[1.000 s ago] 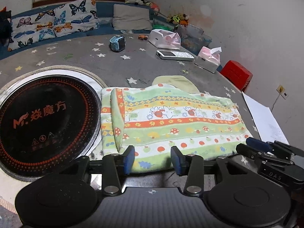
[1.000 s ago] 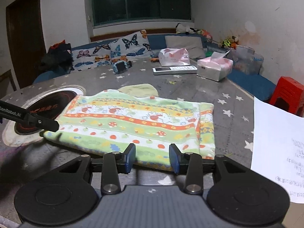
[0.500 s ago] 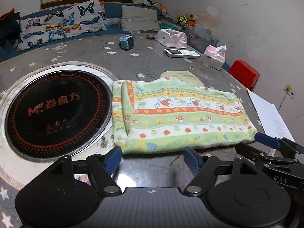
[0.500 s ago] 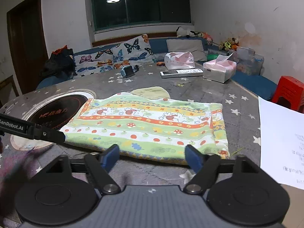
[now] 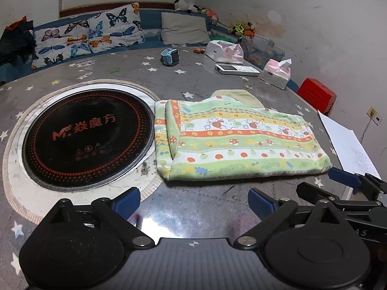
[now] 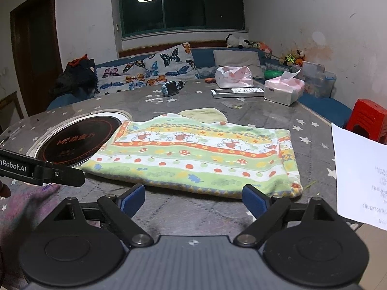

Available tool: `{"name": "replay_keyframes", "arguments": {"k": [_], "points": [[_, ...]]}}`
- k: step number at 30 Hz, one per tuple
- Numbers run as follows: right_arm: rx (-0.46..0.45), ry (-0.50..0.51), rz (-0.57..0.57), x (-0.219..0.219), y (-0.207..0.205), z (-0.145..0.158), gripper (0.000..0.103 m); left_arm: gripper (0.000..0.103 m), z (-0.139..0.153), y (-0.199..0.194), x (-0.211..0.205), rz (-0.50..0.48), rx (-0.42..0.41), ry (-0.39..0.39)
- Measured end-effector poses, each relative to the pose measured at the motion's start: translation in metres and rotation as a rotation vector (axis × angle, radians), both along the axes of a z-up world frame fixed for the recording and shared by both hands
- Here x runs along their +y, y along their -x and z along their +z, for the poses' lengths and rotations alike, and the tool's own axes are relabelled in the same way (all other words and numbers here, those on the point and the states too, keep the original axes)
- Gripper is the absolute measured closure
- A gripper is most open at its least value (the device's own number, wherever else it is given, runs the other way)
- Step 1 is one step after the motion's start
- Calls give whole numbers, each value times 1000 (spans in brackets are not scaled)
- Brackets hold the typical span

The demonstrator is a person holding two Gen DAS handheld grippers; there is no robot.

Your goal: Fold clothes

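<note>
Your left gripper (image 5: 193, 201) hovers low over the grey star-patterned bench (image 5: 193, 77), and its blue-padded fingers (image 5: 127, 200) are spreading apart with nothing between them. The folded green, white and orange printed towel-cloth garment (image 5: 237, 142) lies flat just beyond those fingers, clear of both pads. Its left edge sits just beside the round black induction cooktop (image 5: 84, 140) set into the bench. A pale yellow-green cloth piece (image 5: 239, 95) pokes out from under its far edge.

Your right gripper (image 6: 193, 199) is also opening, its blue fingers (image 6: 255, 199) released and empty. From this side the garment (image 6: 200, 154) lies just ahead of them, its near hem close to the right pad; you cannot tell whether they touch. A white printed sheet of paper (image 6: 360, 176) lies to the right of it, apart from the cloth.

Further back on the bench stand a pink tissue pack (image 6: 284, 89), a white remote control (image 6: 238, 91), a white and pink plastic bag (image 6: 233, 76) and a small blue watch-like gadget (image 6: 170, 88). A red plastic stool (image 6: 370, 118) stands beyond the bench edge at right.
</note>
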State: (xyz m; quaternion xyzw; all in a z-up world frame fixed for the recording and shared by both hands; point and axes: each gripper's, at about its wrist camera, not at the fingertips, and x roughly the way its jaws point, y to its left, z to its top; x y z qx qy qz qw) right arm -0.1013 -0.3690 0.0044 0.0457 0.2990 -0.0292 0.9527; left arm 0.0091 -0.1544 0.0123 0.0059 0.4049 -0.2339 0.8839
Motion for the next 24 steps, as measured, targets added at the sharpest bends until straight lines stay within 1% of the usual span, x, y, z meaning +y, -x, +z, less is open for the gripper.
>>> {"name": "replay_keyframes", "arguments": {"k": [4, 12, 15, 24], "points": [[2, -10, 0, 4, 2, 0, 11, 0, 0, 5, 2, 0, -9, -7], [13, -4, 2, 12, 4, -1, 8, 0, -1, 11, 10, 18, -14, 0], [9, 1, 1, 14, 5, 0, 5, 0, -1, 12, 12, 23, -13, 0], [13, 0, -7, 14, 7, -2, 5, 0, -1, 16, 11, 26, -16, -8]]}}
